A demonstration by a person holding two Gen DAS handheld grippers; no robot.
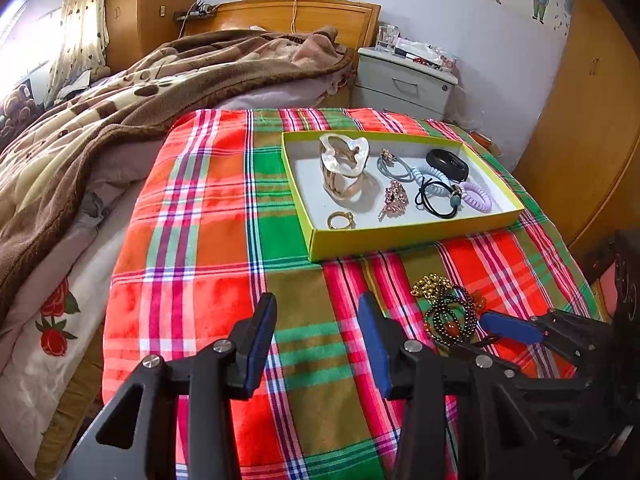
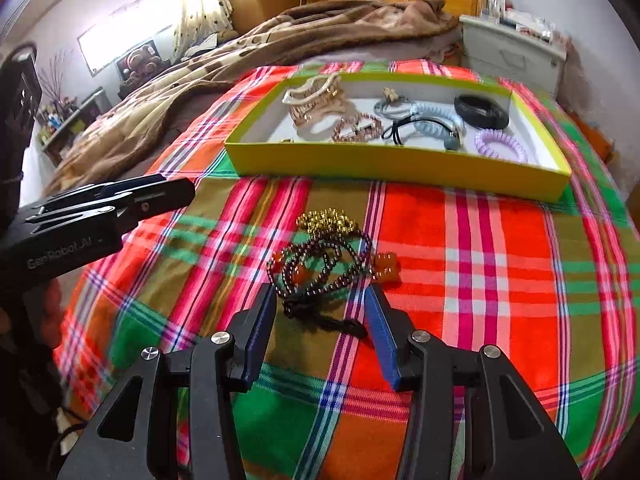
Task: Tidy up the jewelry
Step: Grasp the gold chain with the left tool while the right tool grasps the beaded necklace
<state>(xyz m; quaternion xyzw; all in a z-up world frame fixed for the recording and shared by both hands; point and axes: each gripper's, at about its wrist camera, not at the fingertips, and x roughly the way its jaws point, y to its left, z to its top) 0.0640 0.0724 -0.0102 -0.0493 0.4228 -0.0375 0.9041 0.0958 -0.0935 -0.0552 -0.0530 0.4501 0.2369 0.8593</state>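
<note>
Plaid cloth (image 2: 480, 280) — beaded bracelets (image 2: 320, 264) just ahead of wide, empty right gripper (image 2: 320, 320).

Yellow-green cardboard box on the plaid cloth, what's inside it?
Yellow-green cardboard box: pearly hair claw, gold ring, pink rhinestone clip, coiled hair ties, black bangle. Anything beneath them is hidden.

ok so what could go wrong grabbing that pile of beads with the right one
1. The dark bead strands, the gold beads and the orange beads lie tangled in one heap, so a pinch may lift only some of it or drag the rest.
2. The black cord trails toward the open right gripper and could snag on its fingers.
3. The yellow box already holds hair ties and clips; dropped beads might catch on them.
</note>
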